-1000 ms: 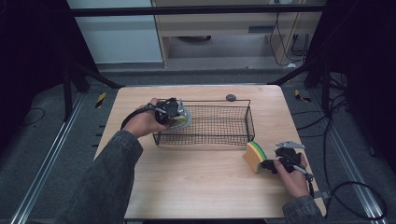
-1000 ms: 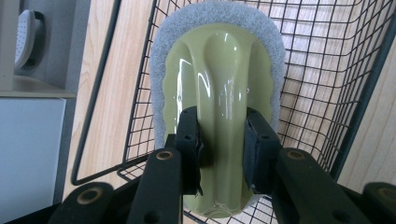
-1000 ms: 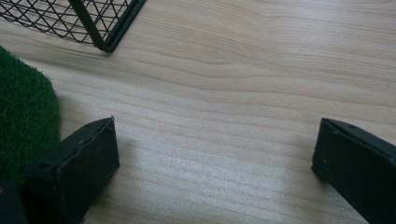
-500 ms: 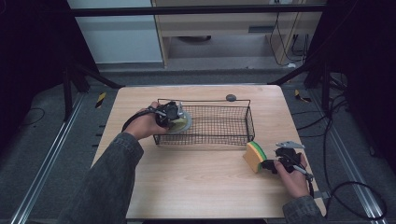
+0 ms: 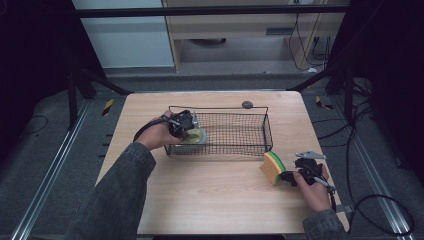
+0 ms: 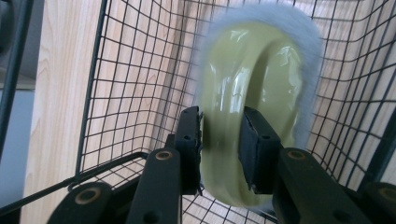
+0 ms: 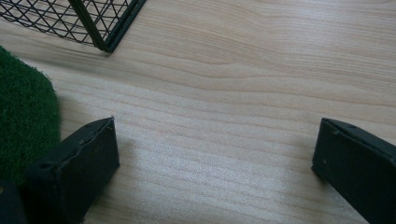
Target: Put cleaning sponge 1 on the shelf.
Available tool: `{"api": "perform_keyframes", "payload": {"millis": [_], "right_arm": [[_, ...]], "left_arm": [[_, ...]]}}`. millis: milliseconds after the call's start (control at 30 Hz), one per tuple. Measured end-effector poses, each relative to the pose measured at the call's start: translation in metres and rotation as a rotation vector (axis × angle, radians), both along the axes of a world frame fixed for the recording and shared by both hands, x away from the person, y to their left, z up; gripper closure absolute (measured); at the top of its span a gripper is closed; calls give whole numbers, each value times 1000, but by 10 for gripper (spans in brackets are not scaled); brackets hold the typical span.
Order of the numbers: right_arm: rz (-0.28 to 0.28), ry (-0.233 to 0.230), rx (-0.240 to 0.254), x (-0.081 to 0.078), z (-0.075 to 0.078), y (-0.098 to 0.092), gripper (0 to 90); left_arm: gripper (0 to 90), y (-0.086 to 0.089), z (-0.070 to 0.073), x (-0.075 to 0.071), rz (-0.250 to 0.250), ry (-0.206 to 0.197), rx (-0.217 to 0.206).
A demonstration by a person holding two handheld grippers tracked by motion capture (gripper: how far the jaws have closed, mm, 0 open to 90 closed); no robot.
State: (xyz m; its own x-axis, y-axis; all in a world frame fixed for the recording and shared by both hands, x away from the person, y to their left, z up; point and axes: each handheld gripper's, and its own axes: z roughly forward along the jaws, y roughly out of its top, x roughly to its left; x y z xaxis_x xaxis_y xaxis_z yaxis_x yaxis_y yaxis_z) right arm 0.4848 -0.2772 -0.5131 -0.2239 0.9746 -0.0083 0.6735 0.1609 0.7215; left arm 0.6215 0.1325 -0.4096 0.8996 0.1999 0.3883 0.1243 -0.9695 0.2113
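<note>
Brush held inside the basket, sponge on the table

On the table [image 5: 210, 200], the wire basket [image 5: 235, 131] holds the green brush [image 6: 254, 88], clamped by the left gripper [image 6: 220, 149] at its left end; the right gripper [image 7: 215, 158] rests with its jaws spread wide, beside the sponge [image 5: 273, 166].

Small dark round object [image 5: 247, 104] behind basket; striped tape [image 5: 108, 106] on floor.

**Bowl eases a little deeper into the basket**

The left gripper [image 5: 186, 127], clamped on the rim of the pale green bowl [image 5: 196, 136], now sits slightly nearer and lower at the left end of the wire basket [image 5: 250, 131] than a second ago. The bowl rides with it, tilted on edge against the mesh. The shift is small.
</note>
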Motion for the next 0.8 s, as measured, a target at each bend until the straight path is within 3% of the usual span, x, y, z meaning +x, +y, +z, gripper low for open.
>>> {"api": "perform_keyframes", "payload": {"millis": [167, 367, 600, 800], "right_arm": [[1, 1, 2, 0, 0, 0, 6], [1, 2, 4, 0, 0, 0, 5], [-4, 3, 12, 0, 0, 1, 4], [4, 1, 8, 1, 0, 0, 4]], "left_arm": [[697, -1, 0, -2, 5, 10, -4], [677, -1, 11, -7, 4, 5, -58], [659, 2, 23, -9, 33, -60, -111], [620, 4, 29, -15, 50, -80, -155]]}}
